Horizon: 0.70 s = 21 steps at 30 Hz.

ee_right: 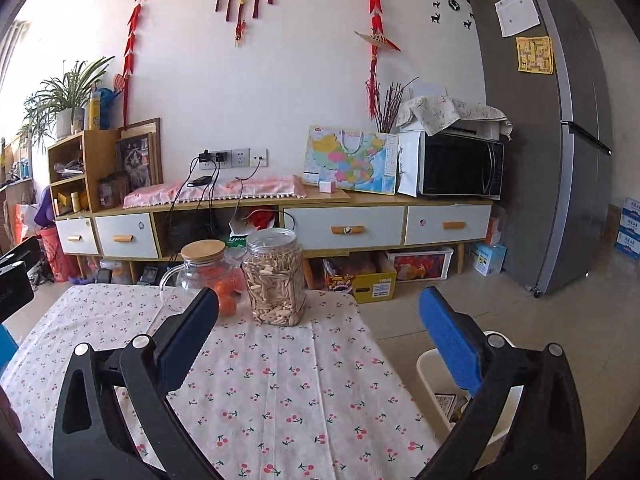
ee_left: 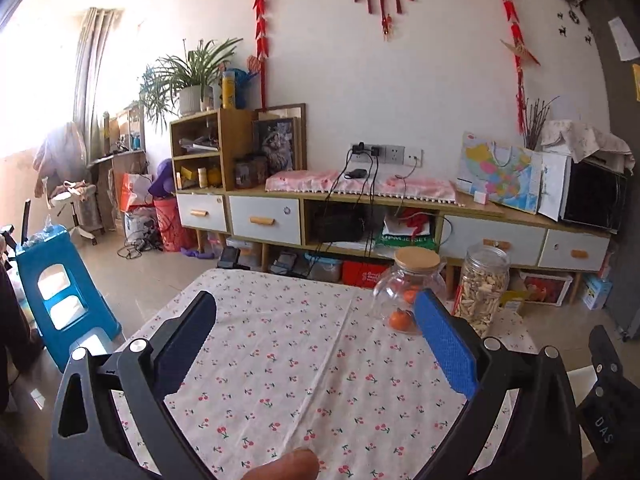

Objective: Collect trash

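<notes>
My left gripper (ee_left: 316, 300) hangs open over the cherry-print tablecloth (ee_left: 280, 360) with nothing between its fingers. My right gripper (ee_right: 320, 298) is open too, above the table's right edge (ee_right: 372, 344); its blue-padded finger (ee_right: 448, 344) is over a white trash bin (ee_right: 425, 364) that stands on the floor beside the table. Some printed paper scraps (ee_right: 447, 402) lie inside the bin. I see no loose trash on the cloth in either view. The right gripper's body (ee_left: 604, 380) shows at the right edge of the left wrist view.
At the table's far end stand a glass jug with oranges (ee_right: 200, 276) and a jar of seeds (ee_right: 274, 280). A blue plastic stool (ee_left: 60, 292) stands on the floor to the left. A low cabinet (ee_right: 344, 228) and a grey fridge (ee_right: 540, 140) lie beyond.
</notes>
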Motion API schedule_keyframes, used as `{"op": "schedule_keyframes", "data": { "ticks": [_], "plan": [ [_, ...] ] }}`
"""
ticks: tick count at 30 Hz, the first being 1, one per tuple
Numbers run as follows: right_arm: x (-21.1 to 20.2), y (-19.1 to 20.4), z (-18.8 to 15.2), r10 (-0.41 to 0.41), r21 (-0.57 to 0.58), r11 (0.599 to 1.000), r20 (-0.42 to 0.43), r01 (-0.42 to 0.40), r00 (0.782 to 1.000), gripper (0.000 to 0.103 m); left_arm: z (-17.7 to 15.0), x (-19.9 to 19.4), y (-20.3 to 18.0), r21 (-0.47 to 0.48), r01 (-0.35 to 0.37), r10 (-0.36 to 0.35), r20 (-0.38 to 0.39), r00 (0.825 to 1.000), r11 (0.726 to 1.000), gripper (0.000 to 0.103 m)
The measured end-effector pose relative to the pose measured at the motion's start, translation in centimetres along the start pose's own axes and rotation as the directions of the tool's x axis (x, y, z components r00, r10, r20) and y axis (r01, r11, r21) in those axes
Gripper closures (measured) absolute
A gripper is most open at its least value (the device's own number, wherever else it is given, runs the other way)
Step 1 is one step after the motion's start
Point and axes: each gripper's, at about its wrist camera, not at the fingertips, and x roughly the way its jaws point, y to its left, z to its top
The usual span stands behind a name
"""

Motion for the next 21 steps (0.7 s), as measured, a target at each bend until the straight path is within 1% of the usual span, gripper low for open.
{"op": "schedule_keyframes", "data": {
  "ticks": [1,3,5,8,10,11,14,16,21],
  "plan": [
    [0.0,0.1,0.0,0.018,-0.001,1.0,-0.002,-0.018,1.0,0.007,0.1,-0.3,0.2,-0.005,-0.005,0.005,0.014,1.0,1.0,0.007],
    [-0.1,0.4,0.1,0.06,-0.007,0.998,-0.02,-0.061,0.998,0.007,0.3,-0.4,0.7,-0.025,0.01,-0.009,0.009,1.0,1.0,0.007],
    [-0.1,0.6,0.1,0.092,-0.007,0.996,-0.032,-0.092,0.995,0.007,0.0,0.1,0.5,-0.02,0.033,-0.034,-0.041,0.999,0.999,0.007],
    [-0.2,0.7,0.0,0.113,-0.02,0.993,-0.033,-0.113,0.993,0.007,-0.6,1.0,0.1,-0.037,0.087,-0.091,-0.121,0.988,0.995,0.007],
    [-0.2,0.7,0.0,0.105,-0.033,0.994,-0.033,-0.106,0.994,0.007,-1.0,1.4,-0.4,-0.037,0.111,-0.116,-0.149,0.982,0.993,0.007],
    [-0.3,0.7,0.1,0.101,-0.039,0.994,-0.031,-0.102,0.994,0.007,-1.1,1.4,-0.8,-0.027,0.112,-0.115,-0.154,0.981,0.993,0.007],
    [-0.2,0.6,0.2,0.053,-0.074,0.996,-0.025,-0.055,0.998,0.007,-1.6,1.3,-1.8,0.011,0.088,-0.085,-0.151,0.985,0.996,0.007],
    [0.1,0.4,0.3,0.035,-0.079,0.996,-0.04,-0.038,0.999,0.007,-1.7,1.2,-2.1,0.021,0.072,-0.068,-0.153,0.986,0.997,0.007],
    [0.8,-0.3,0.1,0.012,-0.068,0.998,-0.076,-0.017,0.997,0.007,-2.1,1.6,-2.7,0.027,0.08,-0.074,-0.177,0.981,0.996,0.007]
  ]
}}
